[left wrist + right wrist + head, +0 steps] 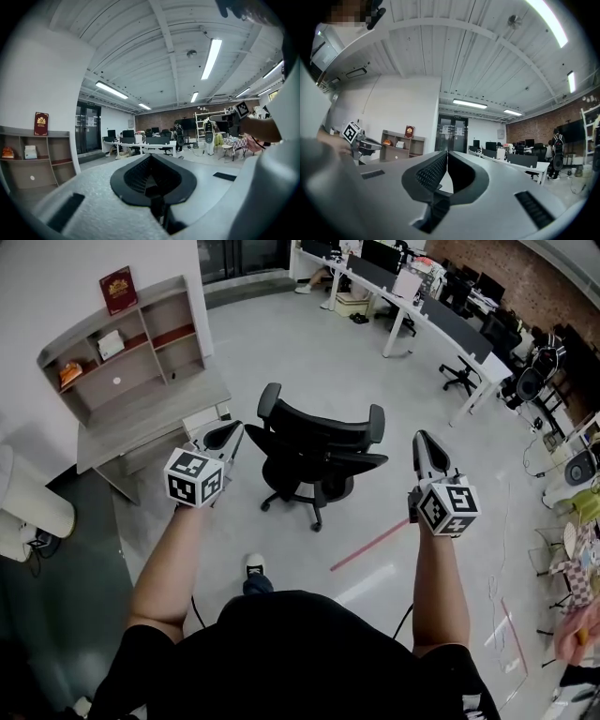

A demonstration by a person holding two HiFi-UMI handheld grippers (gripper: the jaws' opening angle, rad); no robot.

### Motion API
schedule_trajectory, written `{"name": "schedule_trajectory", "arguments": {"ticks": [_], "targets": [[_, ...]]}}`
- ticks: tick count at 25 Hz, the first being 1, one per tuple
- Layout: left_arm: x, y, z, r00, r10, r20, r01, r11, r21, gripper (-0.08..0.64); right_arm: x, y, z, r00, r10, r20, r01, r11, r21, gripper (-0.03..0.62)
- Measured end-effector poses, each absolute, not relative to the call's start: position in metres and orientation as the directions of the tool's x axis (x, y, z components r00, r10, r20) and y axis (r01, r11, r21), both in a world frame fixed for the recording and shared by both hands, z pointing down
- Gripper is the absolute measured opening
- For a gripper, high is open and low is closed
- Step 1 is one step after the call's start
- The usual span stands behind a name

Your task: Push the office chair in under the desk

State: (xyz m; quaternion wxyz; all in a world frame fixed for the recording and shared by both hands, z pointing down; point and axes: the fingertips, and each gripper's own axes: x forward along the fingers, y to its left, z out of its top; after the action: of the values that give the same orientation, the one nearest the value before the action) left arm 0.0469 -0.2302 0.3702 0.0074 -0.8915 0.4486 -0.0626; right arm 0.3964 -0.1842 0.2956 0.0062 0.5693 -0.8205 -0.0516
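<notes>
The black mesh office chair stands on the grey floor, out from the grey desk with its shelf hutch at the left. My left gripper hovers just left of the chair's back, shut and empty. At the chair's right, a little apart from the armrest, my right gripper is also shut and holds nothing. In the left gripper view the jaws meet, with the hutch at the left. The right gripper view shows its closed jaws and the left gripper beside them.
Long white desks with monitors and other black chairs line the back right. A red tape strip lies on the floor. A white cylinder stands at the left. My shoe is behind the chair.
</notes>
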Motion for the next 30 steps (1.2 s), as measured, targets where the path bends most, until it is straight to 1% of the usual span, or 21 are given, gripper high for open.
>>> {"name": "schedule_trajectory", "arguments": {"ticks": [7,15,30], "targets": [[0.029,-0.306,0.380,0.612,-0.783,0.113,-0.782,-0.620,-0.058,0.017,0.381,-0.249,0.305,-0.316,-0.948,-0.024,-0.946,0.314,0.082,0.014],[-0.009,-0.389,0.392,0.628,-0.767,0.131,-0.771,-0.636,-0.028,0.017,0.333,-0.330,0.311,-0.309,-0.951,0.014,-0.946,0.309,0.093,0.014],[-0.051,-0.481,0.408,0.672,-0.724,0.156,-0.734,-0.680,0.009,0.017,0.294,-0.407,0.305,-0.241,-0.970,0.025,-0.966,0.242,0.092,0.014]]}}
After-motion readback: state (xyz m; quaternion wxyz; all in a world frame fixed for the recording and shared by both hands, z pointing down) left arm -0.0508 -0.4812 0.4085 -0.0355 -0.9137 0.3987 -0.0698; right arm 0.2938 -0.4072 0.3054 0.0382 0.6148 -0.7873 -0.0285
